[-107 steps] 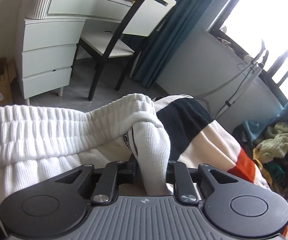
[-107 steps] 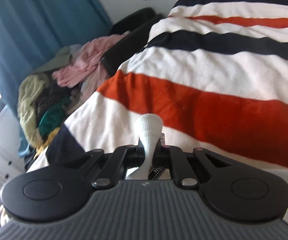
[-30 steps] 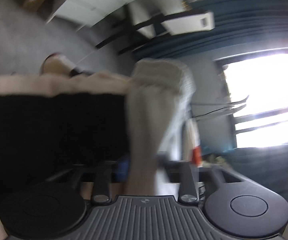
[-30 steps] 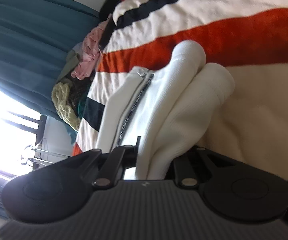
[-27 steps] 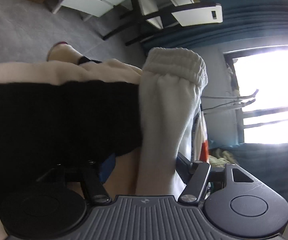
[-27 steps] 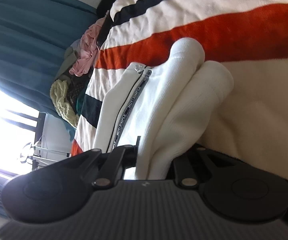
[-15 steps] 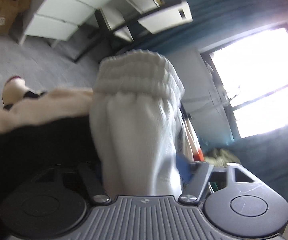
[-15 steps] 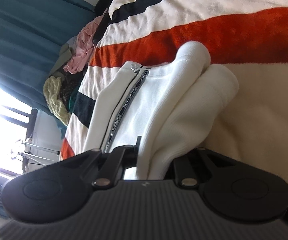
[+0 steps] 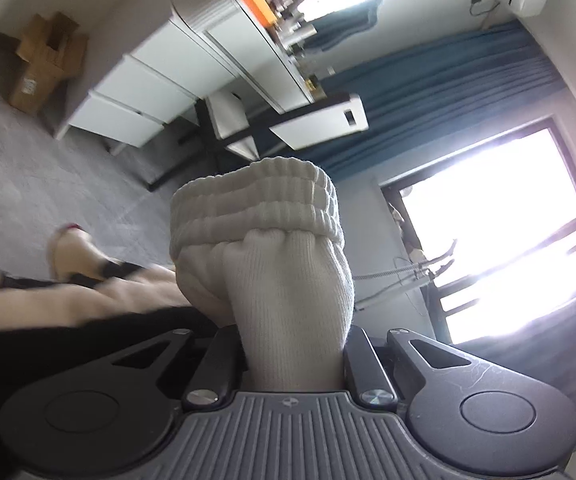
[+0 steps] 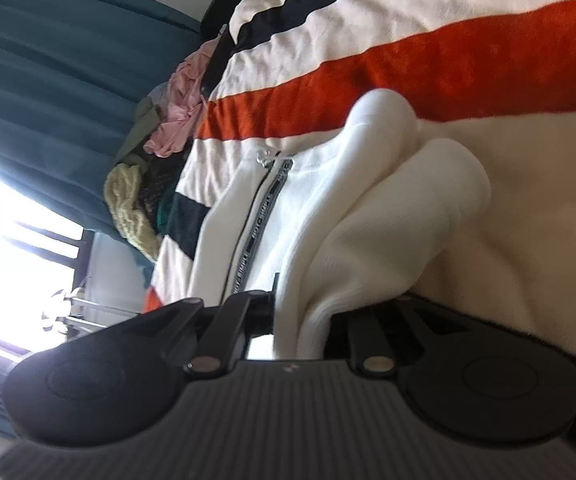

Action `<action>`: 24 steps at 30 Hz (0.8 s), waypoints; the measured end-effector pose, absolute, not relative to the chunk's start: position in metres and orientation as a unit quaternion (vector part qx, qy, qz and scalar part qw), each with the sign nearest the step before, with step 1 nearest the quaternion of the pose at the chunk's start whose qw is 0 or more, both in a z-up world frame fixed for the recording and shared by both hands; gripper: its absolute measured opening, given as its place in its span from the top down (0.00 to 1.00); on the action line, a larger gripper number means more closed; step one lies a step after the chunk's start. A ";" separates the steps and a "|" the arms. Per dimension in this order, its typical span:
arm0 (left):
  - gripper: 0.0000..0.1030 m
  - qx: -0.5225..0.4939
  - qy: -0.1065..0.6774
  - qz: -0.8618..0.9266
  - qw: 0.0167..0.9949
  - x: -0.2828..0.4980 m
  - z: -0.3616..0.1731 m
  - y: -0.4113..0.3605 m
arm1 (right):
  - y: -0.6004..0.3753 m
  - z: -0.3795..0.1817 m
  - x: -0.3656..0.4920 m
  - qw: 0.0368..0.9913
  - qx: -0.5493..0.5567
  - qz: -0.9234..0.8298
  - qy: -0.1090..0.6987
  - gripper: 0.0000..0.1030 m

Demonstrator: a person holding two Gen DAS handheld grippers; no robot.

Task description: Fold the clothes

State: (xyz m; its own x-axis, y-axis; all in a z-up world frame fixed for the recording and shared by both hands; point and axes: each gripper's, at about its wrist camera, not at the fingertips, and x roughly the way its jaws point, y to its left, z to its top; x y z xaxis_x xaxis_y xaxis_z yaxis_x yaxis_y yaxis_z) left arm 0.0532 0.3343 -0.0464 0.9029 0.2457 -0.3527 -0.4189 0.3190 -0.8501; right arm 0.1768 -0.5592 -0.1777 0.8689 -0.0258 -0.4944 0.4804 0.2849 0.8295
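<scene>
left claw [image 9: 292, 356]: clamped on white garment [image 9: 271, 264] (ribbed hem)
right claw [image 10: 302, 320]: clamped on same garment, over striped bed [image 10: 468, 60]

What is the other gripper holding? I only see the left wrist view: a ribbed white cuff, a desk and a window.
Observer: The right gripper is shut on white fabric of a jacket, bunched into two rounded folds.
Operator: Does it have a zip?
Observer: Yes, a zipper with a dark printed tape runs along it.
Operator: What is under it?
Observer: A striped blanket in cream, orange and black; the jacket lies against it.
Operator: Anything else over there?
Observer: A pile of clothes, pink, yellow and green, sits beside the blanket near a blue curtain.
</scene>
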 end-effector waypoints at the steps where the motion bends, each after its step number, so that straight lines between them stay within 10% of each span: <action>1: 0.89 -0.544 0.086 0.212 0.807 0.043 -0.045 0.335 | -0.560 -0.177 0.175 0.774 0.580 -0.156 0.199 0.88; 11: 0.82 -0.597 0.171 0.221 0.752 -0.027 -0.073 0.356 | -0.571 -0.206 0.166 0.738 0.613 -0.137 0.247 0.87; 24: 0.41 -0.422 0.241 0.305 0.819 -0.055 -0.023 0.313 | -0.570 -0.212 0.162 0.723 0.639 -0.119 0.236 0.82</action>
State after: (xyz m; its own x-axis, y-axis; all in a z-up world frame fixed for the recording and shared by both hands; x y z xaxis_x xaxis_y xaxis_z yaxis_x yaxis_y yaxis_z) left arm -0.0550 0.3132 -0.0228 0.6979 0.2963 -0.6520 -0.7029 0.4577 -0.5444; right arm 0.1615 -0.5703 -0.2120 0.8608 0.1295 -0.4922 0.4727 0.1552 0.8674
